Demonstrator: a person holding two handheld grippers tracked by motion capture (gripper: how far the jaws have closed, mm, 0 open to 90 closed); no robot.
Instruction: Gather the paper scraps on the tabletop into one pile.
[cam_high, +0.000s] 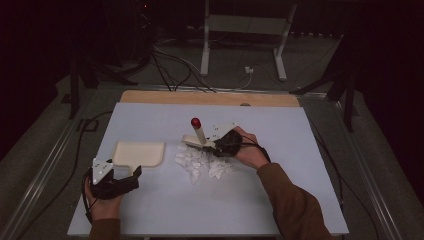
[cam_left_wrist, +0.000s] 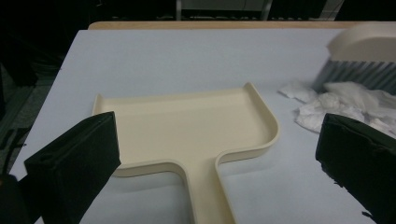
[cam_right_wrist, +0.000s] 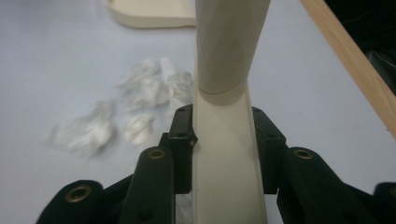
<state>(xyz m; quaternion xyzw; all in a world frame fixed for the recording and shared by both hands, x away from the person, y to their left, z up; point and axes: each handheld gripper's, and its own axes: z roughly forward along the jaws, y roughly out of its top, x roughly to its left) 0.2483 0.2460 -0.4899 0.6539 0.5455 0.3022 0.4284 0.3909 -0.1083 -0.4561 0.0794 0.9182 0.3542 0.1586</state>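
Right gripper view: brush bears no legible writing.

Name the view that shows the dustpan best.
The left gripper view: the dustpan lies whole and close, with its handle running between the open jaws. The high view shows it small; the right gripper view shows just a corner.

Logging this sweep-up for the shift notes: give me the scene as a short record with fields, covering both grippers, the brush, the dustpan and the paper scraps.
right gripper: shut on the brush handle
brush: cream, red-tipped, bristles at the scraps
paper scraps: white crumpled pile on the table, between brush and dustpan
dustpan: cream, flat on the table, nothing in it, handle toward the left gripper
left gripper: open, jaws either side of the dustpan handle, not pressing it
table: pale blue-grey top, wooden far edge
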